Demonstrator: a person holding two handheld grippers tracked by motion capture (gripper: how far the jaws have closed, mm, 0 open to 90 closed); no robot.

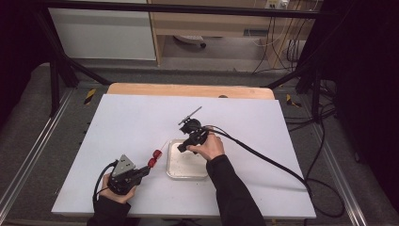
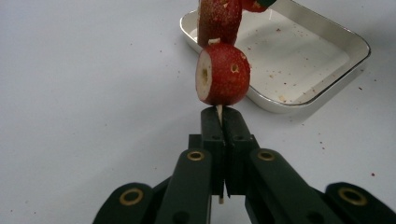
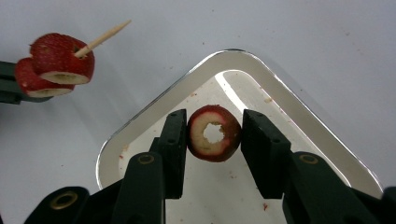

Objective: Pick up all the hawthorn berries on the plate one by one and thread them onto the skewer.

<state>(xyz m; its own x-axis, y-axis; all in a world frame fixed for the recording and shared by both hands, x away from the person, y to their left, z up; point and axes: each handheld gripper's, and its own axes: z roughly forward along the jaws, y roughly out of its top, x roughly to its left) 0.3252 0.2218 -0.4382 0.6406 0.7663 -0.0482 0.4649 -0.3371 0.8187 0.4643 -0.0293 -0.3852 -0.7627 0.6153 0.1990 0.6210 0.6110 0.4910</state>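
My left gripper point(image 2: 223, 114) is shut on the blunt end of a thin wooden skewer point(image 3: 105, 35). Two red cored fruit pieces point(image 2: 224, 74) point(image 2: 219, 21) are threaded on it, and its point sticks out free beyond them. In the high view this gripper point(image 1: 145, 172) lies near the front left, with the fruit pieces point(image 1: 155, 157) angled toward the tray. My right gripper point(image 3: 214, 125) is shut on a third red fruit ring point(image 3: 214, 133) with a hollow core, held just above the white tray point(image 3: 177, 98). In the high view my right gripper point(image 1: 182, 148) hangs over the tray's far left corner point(image 1: 181, 172).
The tray point(image 2: 327, 88) holds only red crumbs and smears. A white table top point(image 1: 141, 117) lies under everything, with a wooden edge point(image 1: 188, 89) at the back. The right gripper's black cable point(image 1: 263, 157) trails off to the right. Black frame bars stand around the table.
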